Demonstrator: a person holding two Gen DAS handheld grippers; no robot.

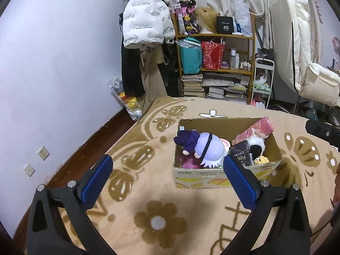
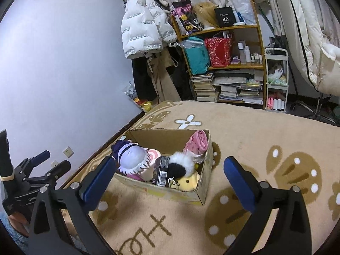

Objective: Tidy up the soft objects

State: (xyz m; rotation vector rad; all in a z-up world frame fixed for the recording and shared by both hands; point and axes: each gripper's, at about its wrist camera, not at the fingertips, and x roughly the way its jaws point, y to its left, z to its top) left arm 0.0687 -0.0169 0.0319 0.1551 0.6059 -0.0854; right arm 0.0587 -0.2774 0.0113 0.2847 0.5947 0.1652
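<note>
Box (image 1: 221, 178) holds purple doll (image 1: 204, 148), black carton (image 1: 241, 152), yellow plush (image 2: 189, 181).

1 cardboard box (image 1: 221, 178) holding 3 plush toys, 1 black carton (image 1: 242, 154), 1 pink bundle (image 1: 258, 128).

Left gripper (image 1: 167, 170): matte black angular arms, blue rectangular finger pads (image 1: 96, 180), round silver screws at the pivots. Right gripper (image 2: 170, 171): identical black frame, blue pads (image 2: 239, 183), silver screws. White lettering marks the left unit's body in the right view.
</note>
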